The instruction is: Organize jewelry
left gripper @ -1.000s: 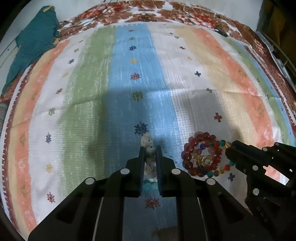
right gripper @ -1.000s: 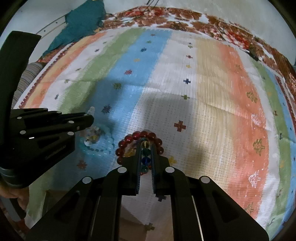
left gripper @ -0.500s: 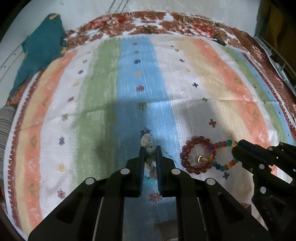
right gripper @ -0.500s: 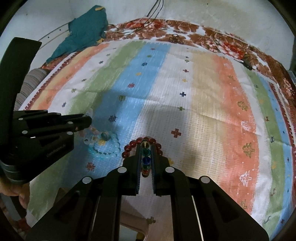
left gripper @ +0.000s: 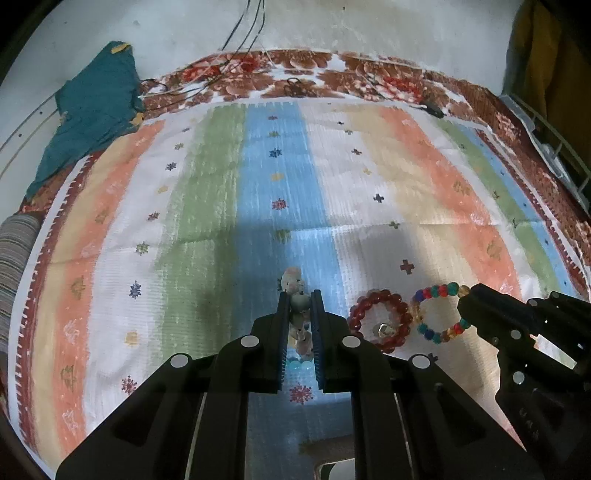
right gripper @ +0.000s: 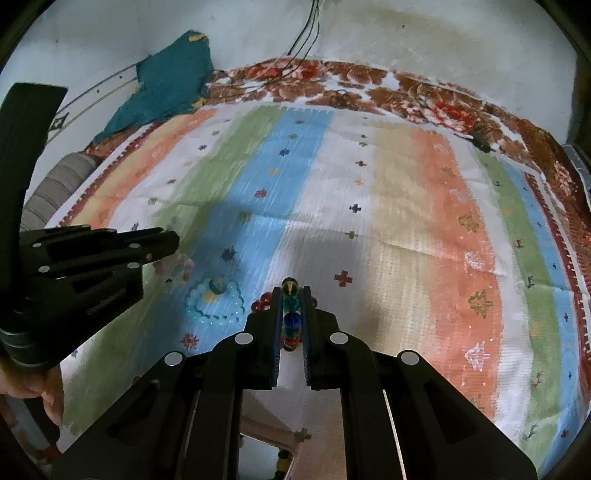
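Four bracelets are in view. Your left gripper is closed narrowly on a pale stone bracelet, whose beads protrude just past its fingertips. Your right gripper is clamped on a multicoloured bead bracelet, with green, blue and red beads stacked between its fingers. A dark red bead bracelet lies on the striped cloth just right of your left gripper. A light blue bead bracelet lies on the cloth's blue stripe, left of your right gripper.

Against the frame one second earlier, the multicoloured bracelet no longer sits piled on the red one: it has been drawn out to the side, so the two rings lie edge to edge, touching at one point. The pale bracelet has risen from the blue one, and more of the wall shows beyond the cloth in both views.

The left wrist view alone shows the multicoloured bracelet as a full ring held at its far edge by your right gripper; only a few light blue beads appear below the left fingers there. The right wrist view alone shows the whole light blue ring, with your left gripper beside it, while the red bracelet is mostly hidden behind the fingers. One teal cloth lies at the far left.
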